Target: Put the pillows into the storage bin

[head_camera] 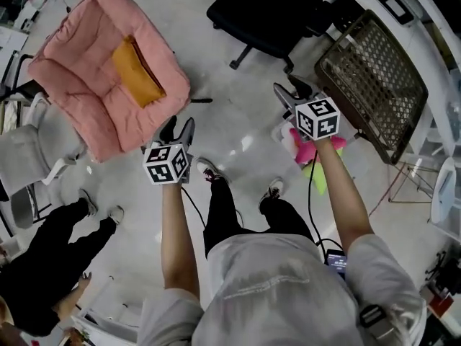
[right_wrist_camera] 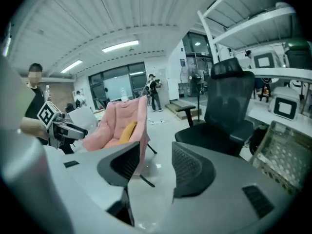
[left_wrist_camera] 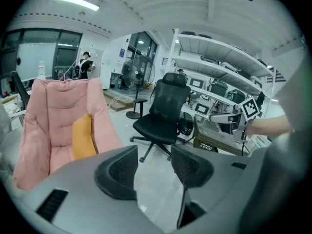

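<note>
A yellow pillow (head_camera: 135,72) lies on a pink padded chair (head_camera: 86,85) at the upper left; it also shows in the left gripper view (left_wrist_camera: 84,136) and the right gripper view (right_wrist_camera: 127,130). Pink and green pillows (head_camera: 311,153) lie on the floor under my right forearm. The brown lattice storage bin (head_camera: 374,78) stands tilted at the upper right. My left gripper (head_camera: 178,130) is open and empty, held in the air just right of the pink chair. Open and empty too, my right gripper (head_camera: 290,91) hovers left of the bin. Both pairs of jaws stand apart over bare floor (left_wrist_camera: 153,167) (right_wrist_camera: 152,165).
A black office chair (head_camera: 274,13) stands between the pink chair and the bin. A person in black (head_camera: 43,265) sits at the lower left beside a white chair (head_camera: 21,157). Shelves with equipment (left_wrist_camera: 219,87) line the right side. A cable (head_camera: 311,193) trails by my feet.
</note>
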A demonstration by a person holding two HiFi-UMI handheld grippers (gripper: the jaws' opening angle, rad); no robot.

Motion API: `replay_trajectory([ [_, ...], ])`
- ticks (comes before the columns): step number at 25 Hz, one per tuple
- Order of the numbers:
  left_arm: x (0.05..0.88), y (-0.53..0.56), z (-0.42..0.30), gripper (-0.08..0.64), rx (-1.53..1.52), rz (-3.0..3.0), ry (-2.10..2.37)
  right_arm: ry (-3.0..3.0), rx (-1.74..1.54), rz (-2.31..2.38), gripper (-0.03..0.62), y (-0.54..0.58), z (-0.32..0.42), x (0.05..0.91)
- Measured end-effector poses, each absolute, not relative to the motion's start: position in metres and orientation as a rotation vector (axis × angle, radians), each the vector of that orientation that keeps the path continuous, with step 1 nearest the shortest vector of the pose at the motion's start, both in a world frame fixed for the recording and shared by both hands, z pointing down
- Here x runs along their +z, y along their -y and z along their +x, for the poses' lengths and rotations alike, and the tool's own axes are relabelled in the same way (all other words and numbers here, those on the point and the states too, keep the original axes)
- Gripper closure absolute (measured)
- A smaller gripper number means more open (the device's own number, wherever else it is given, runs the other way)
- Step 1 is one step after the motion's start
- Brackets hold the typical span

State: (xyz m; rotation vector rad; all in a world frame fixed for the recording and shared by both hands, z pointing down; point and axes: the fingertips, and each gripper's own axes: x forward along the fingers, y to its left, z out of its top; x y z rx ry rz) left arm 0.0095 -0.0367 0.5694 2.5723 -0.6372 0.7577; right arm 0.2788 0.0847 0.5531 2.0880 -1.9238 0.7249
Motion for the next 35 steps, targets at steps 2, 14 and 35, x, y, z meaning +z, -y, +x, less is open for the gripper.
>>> replay_trajectory([
  [2,0.558,0.065,-0.010,0.331,0.725,2.563,0.682,1.972,0.696,2.043,0.368,-0.044,0.259,0.534],
  [14,0.515,0.219,-0.119,0.331,0.636,2.526,0.866,2.182,0.621,1.821,0.362,0.170,0.134,0.477],
  [35,0.583,0.384,-0.208,0.331,0.678,2.287,1.018,2.231,0.955,1.529,0.291,0.424,0.047,0.581],
])
